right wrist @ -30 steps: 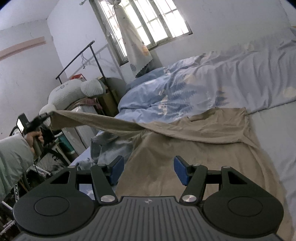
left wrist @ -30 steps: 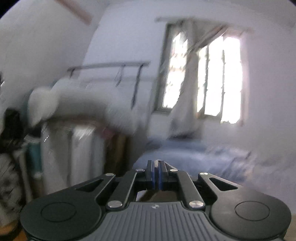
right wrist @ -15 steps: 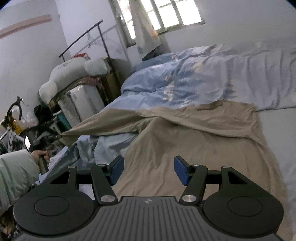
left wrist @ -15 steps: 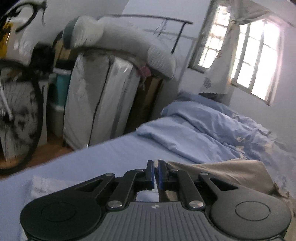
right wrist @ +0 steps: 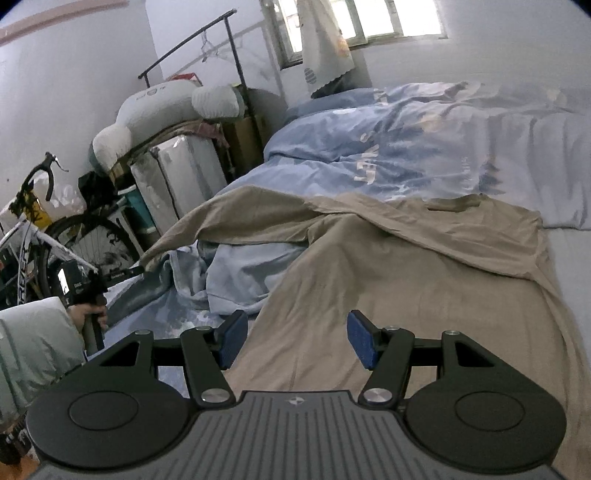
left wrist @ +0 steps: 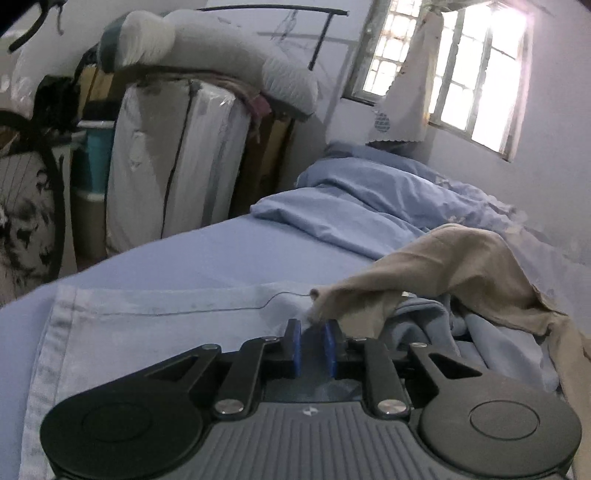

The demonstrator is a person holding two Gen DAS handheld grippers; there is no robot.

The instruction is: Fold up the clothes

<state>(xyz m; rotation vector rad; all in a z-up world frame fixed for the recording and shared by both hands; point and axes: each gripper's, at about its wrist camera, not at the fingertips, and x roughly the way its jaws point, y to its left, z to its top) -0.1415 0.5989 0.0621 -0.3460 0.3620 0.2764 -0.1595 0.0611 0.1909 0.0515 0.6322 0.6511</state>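
A tan shirt (right wrist: 406, 280) lies spread on the blue bed, one sleeve stretched out to the left over a crumpled light-blue garment (right wrist: 240, 269). In the left wrist view that sleeve's tip (left wrist: 325, 299) rests just ahead of my left gripper (left wrist: 313, 332). Its jaws are opening and the blue pads (left wrist: 293, 349) stand apart, not pressing the cloth. A flat pale-blue cloth (left wrist: 147, 332) lies under this gripper. My right gripper (right wrist: 293, 339) hangs open over the shirt's lower body with nothing between its fingers. The right wrist view shows the left gripper (right wrist: 142, 271) held by a hand (right wrist: 88, 314).
A blue patterned duvet (right wrist: 424, 140) is bunched at the head of the bed, below the window (right wrist: 369, 18). Left of the bed stand a white wrapped box (left wrist: 177, 162) topped by a plush cushion (left wrist: 221, 59), a clothes rail (right wrist: 192, 48) and a bicycle (right wrist: 33, 236).
My left gripper has come down from mid-air to the bed, bringing the tan sleeve with it, and its pads have parted. The right gripper has drifted a little sideways, still open.
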